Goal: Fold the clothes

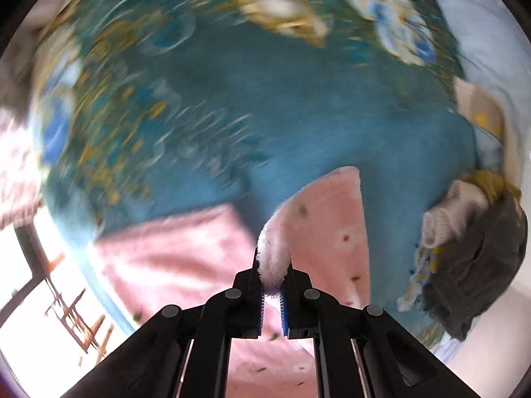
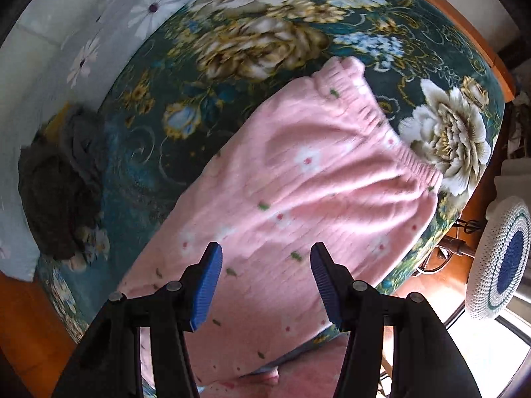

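Observation:
Pink fleece trousers (image 2: 298, 179) with small flowers lie spread on a teal floral blanket (image 2: 252, 43), their elastic waistband at the upper right. My right gripper (image 2: 265, 258) hovers open above the trousers' middle, nothing between its blue pads. In the blurred left wrist view, my left gripper (image 1: 272, 275) is shut on a fold of the pink trousers (image 1: 328, 219), whose white fleecy inside bulges out between the fingers. More pink cloth (image 1: 172, 252) lies to its left on the blanket (image 1: 298, 116).
A dark grey and yellow heap of clothes (image 2: 63, 185) sits at the blanket's left edge, seen also as the clothes heap (image 1: 478, 252) on the right. A pale daisy sheet (image 2: 73, 33) lies beyond. A crocheted round cushion (image 2: 501, 255) and wooden floor border the bed's right.

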`<action>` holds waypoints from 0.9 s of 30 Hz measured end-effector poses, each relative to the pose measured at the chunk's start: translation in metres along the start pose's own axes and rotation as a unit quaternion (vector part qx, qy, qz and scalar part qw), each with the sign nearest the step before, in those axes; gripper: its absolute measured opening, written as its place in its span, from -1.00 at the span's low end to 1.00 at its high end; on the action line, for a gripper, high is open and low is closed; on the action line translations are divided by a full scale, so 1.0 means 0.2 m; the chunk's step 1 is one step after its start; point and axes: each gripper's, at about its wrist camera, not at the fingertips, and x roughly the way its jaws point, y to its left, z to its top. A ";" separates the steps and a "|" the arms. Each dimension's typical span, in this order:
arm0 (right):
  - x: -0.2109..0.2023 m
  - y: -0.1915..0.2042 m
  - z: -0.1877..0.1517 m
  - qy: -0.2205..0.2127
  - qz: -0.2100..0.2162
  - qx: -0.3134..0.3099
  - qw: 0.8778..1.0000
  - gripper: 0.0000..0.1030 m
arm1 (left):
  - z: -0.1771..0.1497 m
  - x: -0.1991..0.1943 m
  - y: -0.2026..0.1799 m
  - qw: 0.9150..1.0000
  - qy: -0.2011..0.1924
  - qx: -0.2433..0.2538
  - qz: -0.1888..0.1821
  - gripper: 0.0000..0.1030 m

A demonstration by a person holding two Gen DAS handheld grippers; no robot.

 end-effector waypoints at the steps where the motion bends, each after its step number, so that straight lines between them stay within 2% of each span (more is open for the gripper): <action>1: 0.00 -0.05 0.05 -0.004 0.004 0.011 1.000 0.10 | -0.02 -0.02 0.00 1.000 -0.003 -0.001 -0.001 -0.85; 8: 0.03 -0.45 0.50 -0.031 0.035 0.095 0.994 0.22 | -0.17 -0.31 -0.29 0.996 -0.072 0.040 -0.023 -0.85; 14: 0.24 -0.76 0.89 0.002 0.091 0.167 0.982 0.23 | -0.40 -0.56 -0.54 0.989 -0.121 0.079 -0.012 -0.85; 16: 0.32 -0.80 0.97 0.016 0.096 0.172 0.980 0.32 | -0.49 -0.61 -0.61 0.987 -0.133 0.088 -0.002 -0.85; 20: 0.48 -0.86 1.12 0.042 0.104 0.188 0.976 0.34 | -0.63 -0.68 -0.72 0.984 -0.150 0.098 0.012 -0.85; 24: 0.67 -0.87 1.18 0.097 0.143 0.228 0.958 0.34 | -0.73 -0.72 -0.76 0.980 -0.167 0.105 0.030 -0.85; 27: 0.75 -0.83 1.21 0.110 0.122 0.220 0.962 0.34 | -0.75 -0.75 -0.75 0.979 -0.174 0.102 0.043 -0.85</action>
